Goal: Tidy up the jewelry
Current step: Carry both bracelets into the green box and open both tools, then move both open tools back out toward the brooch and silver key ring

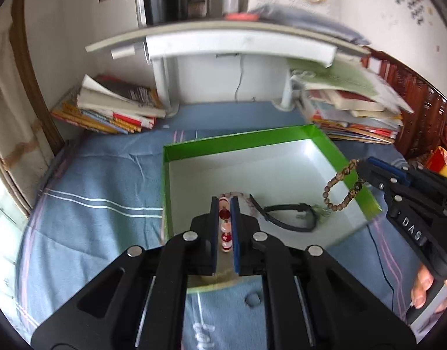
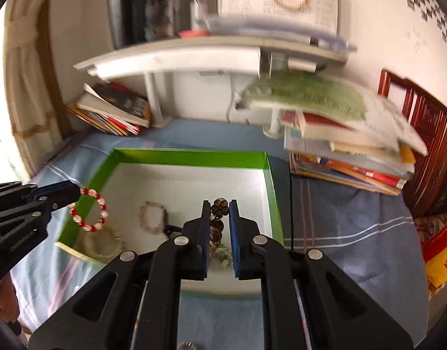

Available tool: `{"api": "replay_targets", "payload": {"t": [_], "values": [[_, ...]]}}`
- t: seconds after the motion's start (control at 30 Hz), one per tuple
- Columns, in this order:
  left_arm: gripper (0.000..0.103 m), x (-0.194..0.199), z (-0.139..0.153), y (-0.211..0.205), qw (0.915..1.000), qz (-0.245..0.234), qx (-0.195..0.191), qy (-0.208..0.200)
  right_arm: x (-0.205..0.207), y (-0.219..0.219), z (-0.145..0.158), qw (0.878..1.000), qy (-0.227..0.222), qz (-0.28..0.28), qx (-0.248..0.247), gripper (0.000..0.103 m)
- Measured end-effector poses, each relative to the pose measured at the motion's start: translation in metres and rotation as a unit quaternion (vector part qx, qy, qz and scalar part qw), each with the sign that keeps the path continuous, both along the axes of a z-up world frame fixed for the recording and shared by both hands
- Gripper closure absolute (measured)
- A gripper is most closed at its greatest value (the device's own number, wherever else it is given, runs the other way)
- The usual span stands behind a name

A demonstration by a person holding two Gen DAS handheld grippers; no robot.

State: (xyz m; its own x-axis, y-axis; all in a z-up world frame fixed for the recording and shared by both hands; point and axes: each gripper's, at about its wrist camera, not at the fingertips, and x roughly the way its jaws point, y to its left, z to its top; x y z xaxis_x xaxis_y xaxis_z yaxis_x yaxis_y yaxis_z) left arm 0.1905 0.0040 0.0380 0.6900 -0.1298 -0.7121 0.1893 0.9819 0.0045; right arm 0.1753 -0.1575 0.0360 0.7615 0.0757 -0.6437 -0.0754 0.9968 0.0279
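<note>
We have both grippers loaded over the green-walled box (image 2: pixel 191 157), so this reads as the drop-in step. The left gripper (image 1: pixel 225 202) has its pads pressed together on the red-and-white bead bracelet (image 2: pixel 90 210); from the right wrist view the loop hangs off the tip right at the box's left wall, roughly over the rim, its plane facing that camera. In the left wrist view we see it edge-on, the beads lined up along the finger axis. The right gripper (image 2: pixel 219 204) pinches the dark brown bead bracelet (image 1: pixel 341 188); the left wrist view shows it dangling as a long oval at the box's right wall, long axis running down and inward toward the box floor. Already on the box floor: a pale pink bead bracelet (image 2: pixel 152 215), a black cord bracelet (image 1: pixel 290 217) and some greenish piece we can't identify. Next move, our guess: bring each tip inward past its wall until the loop is clear over bare floor, lower, then spread the pads. Risks: a loop catching on the wall rim, or landing on the black cord and tangling.
</note>
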Motion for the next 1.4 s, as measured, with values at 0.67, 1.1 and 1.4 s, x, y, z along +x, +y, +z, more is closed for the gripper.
{"api": "replay_targets", "payload": {"t": [0.67, 1.1, 1.4], "values": [[0.049, -0.078, -0.042, -0.02, 0.9979, -0.048, 0.019, 0.039, -0.104, -0.015, -0.057, 0.995, 0.091, 0.039, -0.018, 0.054], [0.048, -0.085, -0.102, -0.059, 0.9886, -0.094, 0.05, 0.107, -0.145, 0.027, -0.099, 0.979, 0.163, 0.122, 0.0, 0.054], [0.081, -0.075, -0.115, -0.038, 0.9872, -0.081, -0.007, 0.137, -0.134, 0.019, -0.105, 0.985, 0.149, 0.078, -0.027, 0.054]]}}
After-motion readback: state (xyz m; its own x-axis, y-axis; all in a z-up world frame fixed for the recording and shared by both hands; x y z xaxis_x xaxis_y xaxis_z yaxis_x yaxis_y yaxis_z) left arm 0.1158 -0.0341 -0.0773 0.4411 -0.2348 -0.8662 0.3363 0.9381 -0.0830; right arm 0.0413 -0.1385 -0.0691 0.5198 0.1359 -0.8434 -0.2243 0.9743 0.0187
